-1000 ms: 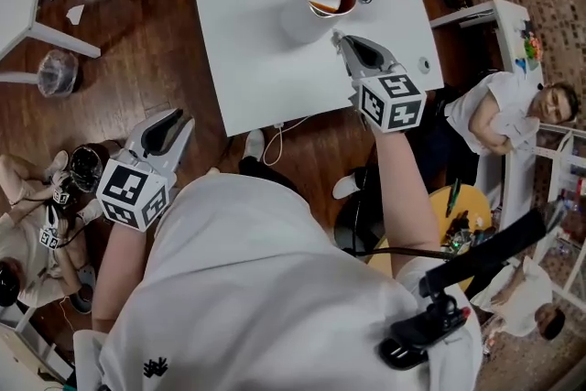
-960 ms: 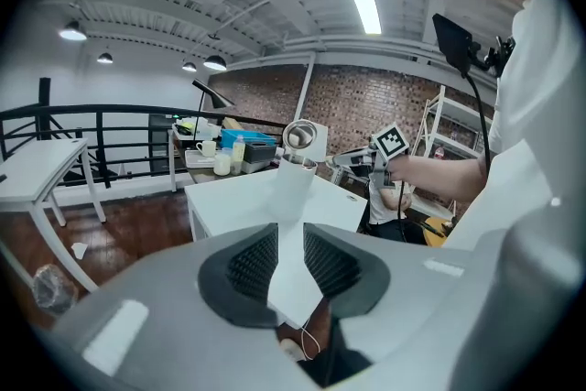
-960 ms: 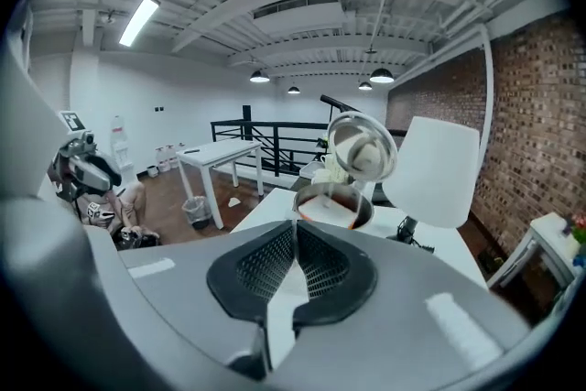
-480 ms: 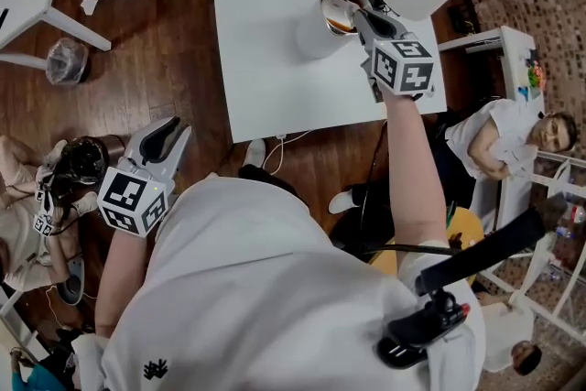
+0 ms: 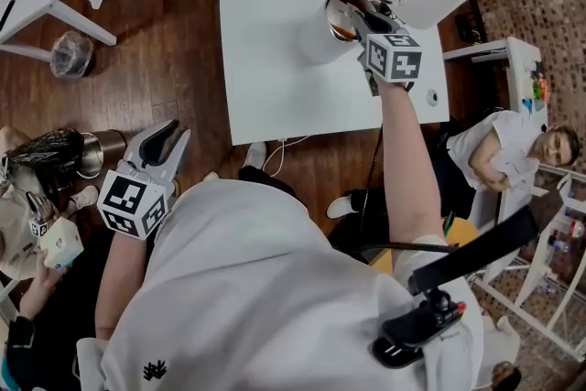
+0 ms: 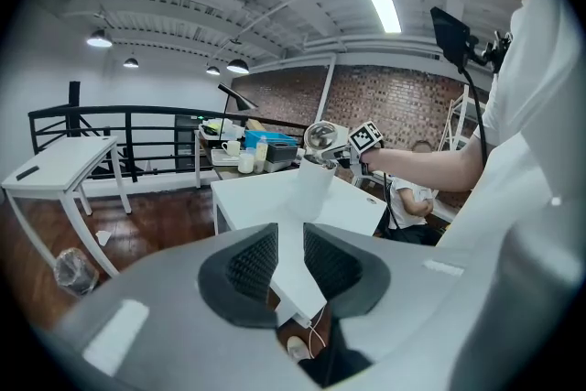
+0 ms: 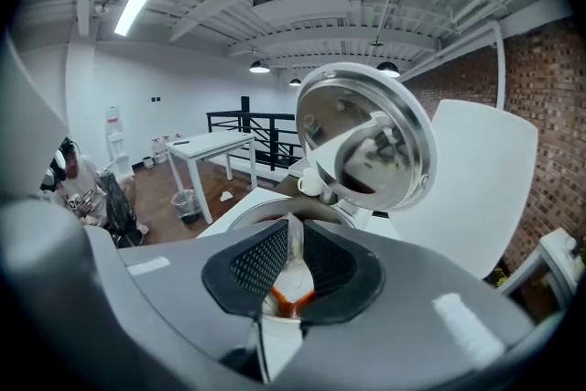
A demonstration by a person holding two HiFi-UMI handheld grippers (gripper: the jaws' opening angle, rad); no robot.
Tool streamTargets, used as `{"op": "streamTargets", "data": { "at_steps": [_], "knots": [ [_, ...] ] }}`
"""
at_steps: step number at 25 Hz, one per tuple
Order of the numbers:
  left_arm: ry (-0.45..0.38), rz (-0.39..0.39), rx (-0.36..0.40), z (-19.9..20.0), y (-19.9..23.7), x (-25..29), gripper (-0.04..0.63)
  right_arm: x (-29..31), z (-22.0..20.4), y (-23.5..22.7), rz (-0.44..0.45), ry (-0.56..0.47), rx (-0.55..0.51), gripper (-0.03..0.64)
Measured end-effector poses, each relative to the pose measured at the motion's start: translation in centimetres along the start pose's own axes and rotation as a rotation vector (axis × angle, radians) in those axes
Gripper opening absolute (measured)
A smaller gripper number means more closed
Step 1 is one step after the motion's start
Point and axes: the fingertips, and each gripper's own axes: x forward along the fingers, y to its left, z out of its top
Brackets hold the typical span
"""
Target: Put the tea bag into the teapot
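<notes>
Teapot [image 5: 316, 37] on the white table [image 5: 265, 59], metal lid [image 7: 366, 137] flipped up, reddish-brown tea [image 5: 346, 30] inside. Right gripper [image 7: 291, 238] directly over the opening, jaws opening, tea bag [image 7: 295, 259] between them just above the tea, not squeezed. Left gripper [image 6: 290, 243] off the table, jaws slightly apart, nothing in them. Only print visible: black-and-white square markers [image 5: 394, 59] on the gripper cubes

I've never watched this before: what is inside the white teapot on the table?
Reddish-brown liquid shows inside the teapot. The right gripper sits over the mouth, its jaws opening with the tea bag between them. It covers the rest of the inside.
</notes>
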Motion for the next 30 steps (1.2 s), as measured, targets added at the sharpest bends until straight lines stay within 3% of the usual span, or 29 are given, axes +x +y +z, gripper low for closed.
{"op": "streamTargets", "data": {
  "at_steps": [18, 26, 30],
  "knots": [
    [0.012, -0.03, 0.028, 1.0, -0.7, 2.5, 0.061, -0.5, 0.2, -1.4, -0.006, -0.045, 0.013, 0.071],
    [0.007, -0.089, 0.05, 1.3, -0.8, 2.8, 0.061, -3.6, 1.1, 0.3, -0.029, -0.085, 0.015, 0.066],
    [0.001, -0.13, 0.063, 0.9, -0.9, 1.9, 0.061, -7.6, 0.7, 3.4, -0.038, -0.12, 0.036, 0.066]
  ]
}}
